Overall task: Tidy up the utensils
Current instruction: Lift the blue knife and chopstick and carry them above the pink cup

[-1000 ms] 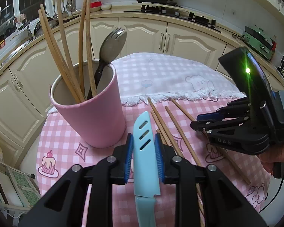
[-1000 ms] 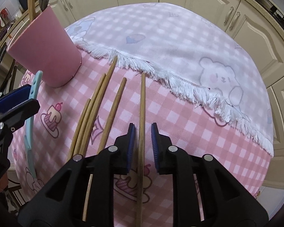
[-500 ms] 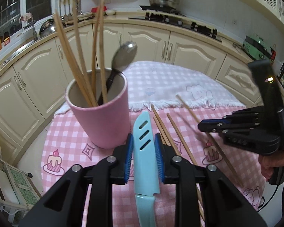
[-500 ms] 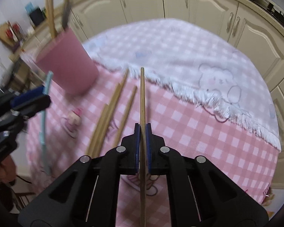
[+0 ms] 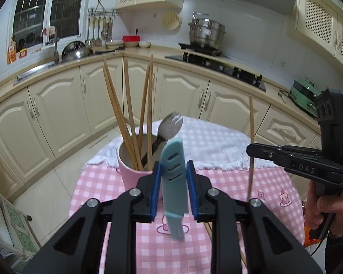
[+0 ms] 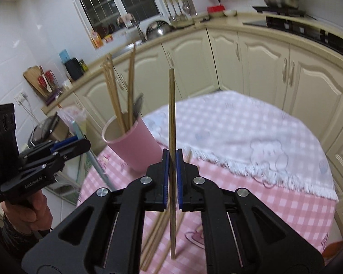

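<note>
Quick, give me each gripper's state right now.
Left gripper: closed on the light blue sheathed knife.
Right gripper: closed on a single wooden chopstick, held upright off the table.

Left claw (image 5: 173, 182) raised, pads clamped on a held item, right claw (image 6: 172, 178) level, pinched tight

A pink plastic cup (image 5: 135, 173) stands on the pink checked tablecloth (image 5: 228, 182), with wooden chopsticks (image 5: 128, 118) and a metal spork (image 5: 169, 127) upright inside it. Right of the cup, loose wooden chopsticks (image 6: 157, 233) lie flat. Behind them lies a white fringed towel (image 6: 240, 132).
</note>
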Demonstrator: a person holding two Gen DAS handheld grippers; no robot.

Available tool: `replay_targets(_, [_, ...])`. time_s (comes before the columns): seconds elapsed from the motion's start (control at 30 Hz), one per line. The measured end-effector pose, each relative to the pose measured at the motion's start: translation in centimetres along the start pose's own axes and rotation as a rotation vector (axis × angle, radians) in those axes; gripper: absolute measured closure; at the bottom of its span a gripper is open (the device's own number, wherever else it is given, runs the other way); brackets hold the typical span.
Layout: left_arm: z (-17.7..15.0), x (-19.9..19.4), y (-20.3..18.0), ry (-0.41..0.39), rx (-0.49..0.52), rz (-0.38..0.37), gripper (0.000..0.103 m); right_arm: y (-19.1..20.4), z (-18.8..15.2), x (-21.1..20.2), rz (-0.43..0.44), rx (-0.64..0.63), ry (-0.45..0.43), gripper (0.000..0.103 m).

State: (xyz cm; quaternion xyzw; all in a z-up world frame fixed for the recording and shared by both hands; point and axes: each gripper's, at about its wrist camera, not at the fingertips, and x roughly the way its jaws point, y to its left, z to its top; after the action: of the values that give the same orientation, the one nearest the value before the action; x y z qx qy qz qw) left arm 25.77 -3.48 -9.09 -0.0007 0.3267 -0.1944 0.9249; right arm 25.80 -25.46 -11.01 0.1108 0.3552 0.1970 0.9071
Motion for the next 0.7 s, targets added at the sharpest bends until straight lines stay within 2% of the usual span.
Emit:
replay_targets(0.37, [1.7,-3.3,0.2,-0.077,-0.008,-0.032,0.082,2.2,2.6,-2.5,0.031,-0.030,-0.114,0.097])
replay_targets(0.57, [4.0,-6.6,0.7,-0.155,-0.005,-0.053,0.082,3.5,4.9,-3.8,0.057,-0.055,-0.185,0.097])
replay_targets(0.7, [6.0,-7.9,1.3,-0.208,0.004,-0.031,0.082,5.0,7.5,-4.7,0.082,-0.079,-0.254,0.097])
